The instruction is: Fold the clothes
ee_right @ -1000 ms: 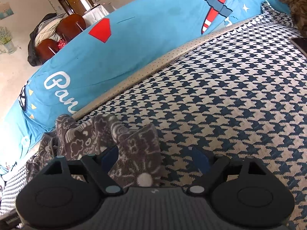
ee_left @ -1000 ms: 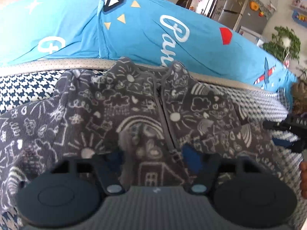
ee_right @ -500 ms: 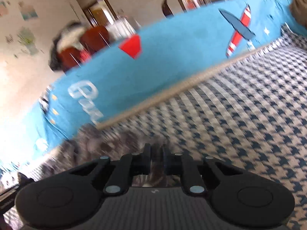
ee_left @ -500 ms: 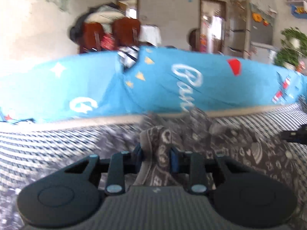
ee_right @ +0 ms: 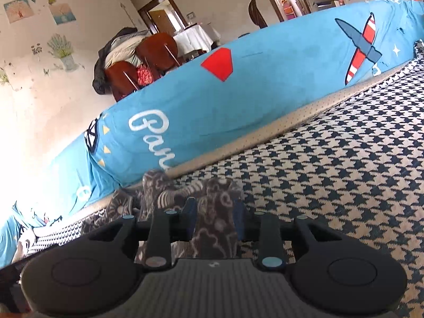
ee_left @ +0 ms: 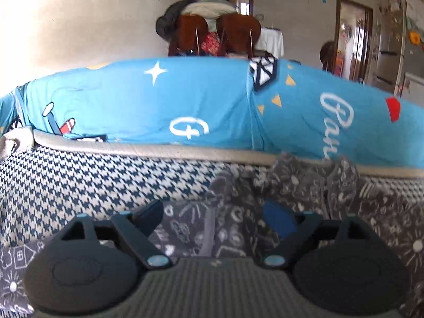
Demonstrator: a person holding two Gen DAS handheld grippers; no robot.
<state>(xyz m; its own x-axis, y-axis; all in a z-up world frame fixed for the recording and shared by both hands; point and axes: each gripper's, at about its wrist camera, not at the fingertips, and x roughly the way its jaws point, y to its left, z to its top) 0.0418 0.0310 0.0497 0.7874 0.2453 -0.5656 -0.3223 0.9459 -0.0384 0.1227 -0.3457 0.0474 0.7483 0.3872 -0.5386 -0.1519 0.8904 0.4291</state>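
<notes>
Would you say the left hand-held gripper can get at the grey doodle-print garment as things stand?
Probably yes: the left hand-held gripper has its jaws opening right over the grey doodle-print garment, with fabric between them and nothing in the way.

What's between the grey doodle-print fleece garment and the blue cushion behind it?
In the left wrist view, only a beige piped seat edge separates the grey doodle-print fleece garment from the blue cushion.

houndstooth bed cover [ee_left: 79, 180] carries grey doodle-print garment [ee_left: 304, 185], blue bolster [ee_left: 185, 106].
</notes>
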